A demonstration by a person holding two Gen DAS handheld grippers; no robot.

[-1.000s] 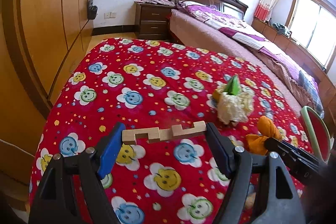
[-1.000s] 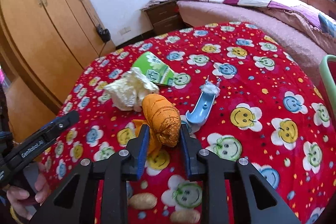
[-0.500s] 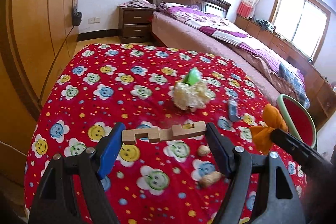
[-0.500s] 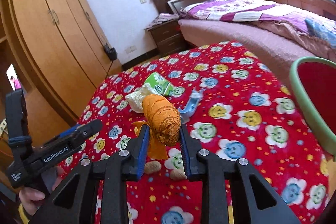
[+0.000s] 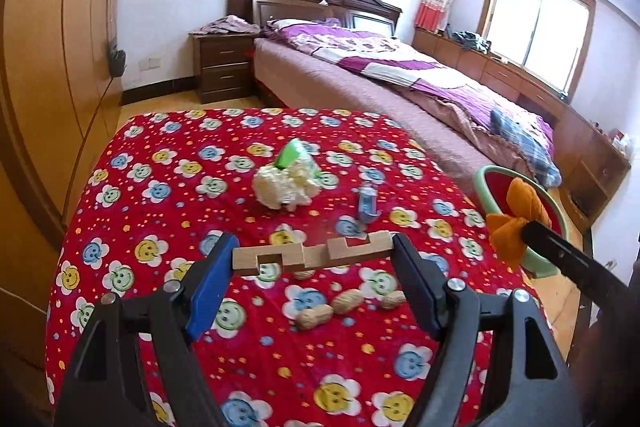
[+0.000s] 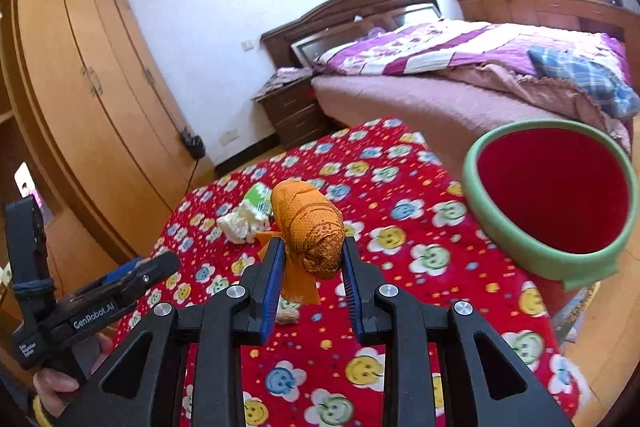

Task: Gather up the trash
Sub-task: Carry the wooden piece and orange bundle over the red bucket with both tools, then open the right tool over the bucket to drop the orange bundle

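Carry step. Right gripper (image 6: 313,259) clamps orange netting wad (image 6: 308,227); left gripper (image 5: 312,267) clamps notched wooden piece (image 5: 312,254), both above the table. Next: reach the red bin (image 6: 552,259), release over it.

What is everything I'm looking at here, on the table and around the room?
wooden block: one, pale tan, notched, clamped between the left jaws
orange cloth wad: one, clamped between the right jaws
crumpled tissue: one, off-white, mid-table
green packet: one, touching the tissue's far side
blue plastic hook: one, right of the tissue
peanuts: at least three, tan, near table edge
tablecloth: one, red with smiley flowers
bin: one, green rim, red inside, beside the table
bed: one, purple bedding
nightstand: one, dark wood
wardrobe: one, light wood
left gripper: black, blue pads
right gripper: black, blue pads
hand: one, holding the left gripper's handle
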